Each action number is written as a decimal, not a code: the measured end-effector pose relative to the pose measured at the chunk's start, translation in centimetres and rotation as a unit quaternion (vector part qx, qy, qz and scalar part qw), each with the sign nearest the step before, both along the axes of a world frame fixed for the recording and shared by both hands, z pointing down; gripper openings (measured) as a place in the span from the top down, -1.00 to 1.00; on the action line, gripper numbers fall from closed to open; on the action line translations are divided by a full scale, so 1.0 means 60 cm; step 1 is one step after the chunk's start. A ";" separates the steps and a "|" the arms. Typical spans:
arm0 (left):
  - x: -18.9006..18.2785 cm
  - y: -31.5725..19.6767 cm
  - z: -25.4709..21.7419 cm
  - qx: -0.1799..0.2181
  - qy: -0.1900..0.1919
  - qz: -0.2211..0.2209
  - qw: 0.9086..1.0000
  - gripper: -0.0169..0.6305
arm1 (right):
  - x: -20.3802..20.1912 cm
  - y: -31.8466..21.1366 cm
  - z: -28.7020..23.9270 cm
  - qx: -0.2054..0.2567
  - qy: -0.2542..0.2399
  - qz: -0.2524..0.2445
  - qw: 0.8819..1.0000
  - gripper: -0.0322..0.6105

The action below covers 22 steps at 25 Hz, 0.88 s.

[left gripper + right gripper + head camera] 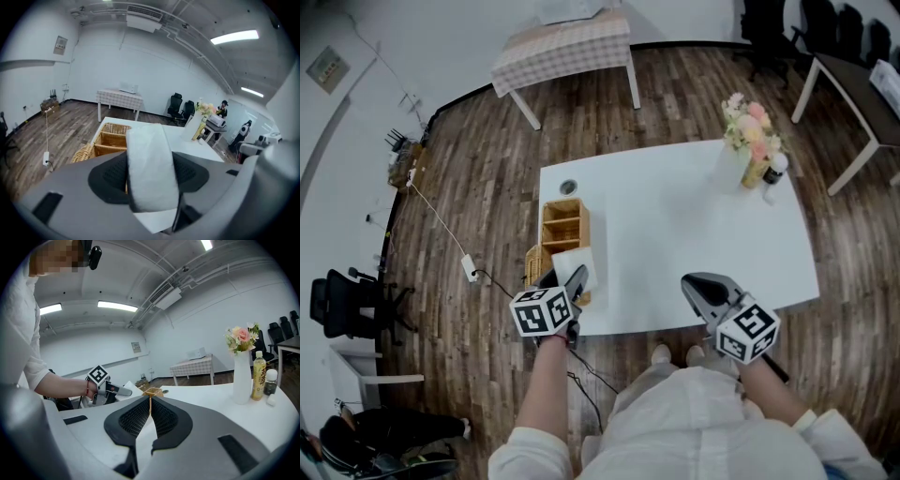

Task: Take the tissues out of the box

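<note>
A wooden box (563,222) with open compartments stands at the white table's (675,234) left edge; it also shows in the left gripper view (111,138). Just in front of it, my left gripper (572,279) is shut on a white tissue pack (577,261). In the left gripper view the tissue pack (147,159) fills the gap between the black pads (110,176) of that gripper (150,176). My right gripper (701,292) hovers over the table's front edge, shut with nothing in it. Its own view shows the pads (136,418) meeting, and my left gripper (108,390) beyond them.
A vase of flowers (752,141) and a bottle (774,170) stand at the table's far right corner. A round wicker basket (535,263) sits beside the box. A checked table (565,49) stands farther off, a dark table (862,94) at the right. A cable (450,234) runs across the floor.
</note>
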<state>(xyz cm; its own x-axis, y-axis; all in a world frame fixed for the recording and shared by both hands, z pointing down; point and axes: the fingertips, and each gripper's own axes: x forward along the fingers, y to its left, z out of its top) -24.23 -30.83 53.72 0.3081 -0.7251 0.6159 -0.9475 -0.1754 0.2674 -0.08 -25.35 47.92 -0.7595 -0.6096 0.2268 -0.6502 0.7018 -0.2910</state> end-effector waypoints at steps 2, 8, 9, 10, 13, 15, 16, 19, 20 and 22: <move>0.029 -0.001 -0.015 0.009 0.040 -0.002 0.999 0.17 | 0.004 0.002 -0.001 0.002 0.000 0.001 1.000 0.79; 0.126 0.008 -0.036 0.014 0.111 0.014 0.994 0.17 | 0.024 0.008 -0.006 0.007 -0.003 0.011 1.000 0.79; 0.141 0.011 -0.037 0.014 0.114 0.020 0.993 0.17 | 0.027 0.009 -0.007 0.008 -0.003 0.012 1.000 0.79; 0.156 0.013 -0.038 0.013 0.116 0.027 0.993 0.17 | 0.030 0.010 -0.007 0.008 -0.003 0.014 1.000 0.79; 0.195 0.020 -0.040 0.010 0.126 0.043 0.991 0.17 | 0.039 0.012 -0.006 0.009 -0.003 0.018 1.000 0.79; 0.213 0.024 -0.043 0.009 0.129 0.051 0.990 0.17 | 0.044 0.015 -0.007 0.009 -0.003 0.020 1.000 0.79; 0.221 0.027 -0.045 0.009 0.131 0.054 0.990 0.17 | 0.046 0.016 -0.007 0.009 -0.003 0.021 1.000 0.79; 0.243 0.034 -0.051 0.010 0.136 0.063 0.989 0.17 | 0.053 0.019 -0.007 0.010 -0.004 0.024 1.000 0.79; 0.250 0.036 -0.053 0.010 0.138 0.065 0.988 0.17 | 0.055 0.019 -0.007 0.010 -0.005 0.025 1.000 0.79; 0.264 0.039 -0.056 0.011 0.142 0.070 0.987 0.17 | 0.059 0.019 -0.007 0.011 -0.006 0.026 1.000 0.79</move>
